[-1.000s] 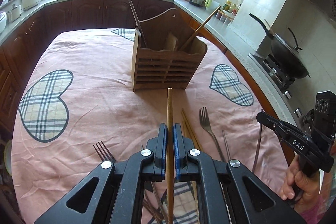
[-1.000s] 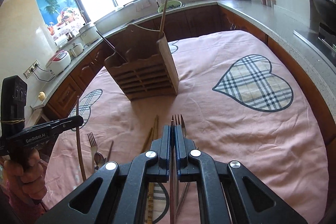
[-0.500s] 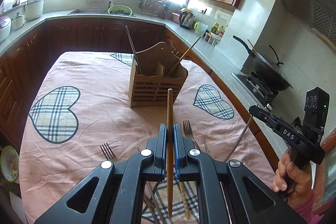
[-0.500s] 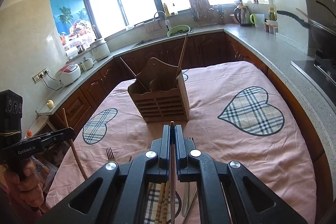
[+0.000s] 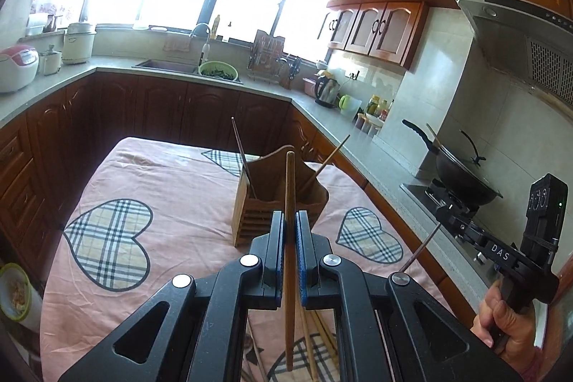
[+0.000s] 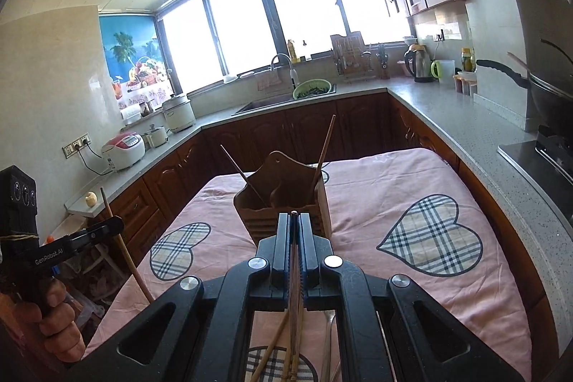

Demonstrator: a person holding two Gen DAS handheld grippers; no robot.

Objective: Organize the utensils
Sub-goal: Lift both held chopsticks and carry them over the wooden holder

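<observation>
Gripping one light, stiff reddish-brown wooden chopstick point(image 5: 288, 203) mid-shaft at frame centre, the left gripper point(image 5: 290, 221) is clamped, the right gripper point(image 6: 294, 221) pinches a thinner dark chopstick point(image 6: 293, 274), and both slim, slippery sticks front the slatted wooden utensil holder point(image 6: 286, 199).

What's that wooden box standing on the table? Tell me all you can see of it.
The wooden holder stands upright on the pink tablecloth, apart from both grippers. It looks like brown wood, with a slatted front, a taller back board that rises to a rounded peak with a small hole, and a divider inside. Two chopsticks already lean in it, one to the left, one to the right.
</observation>
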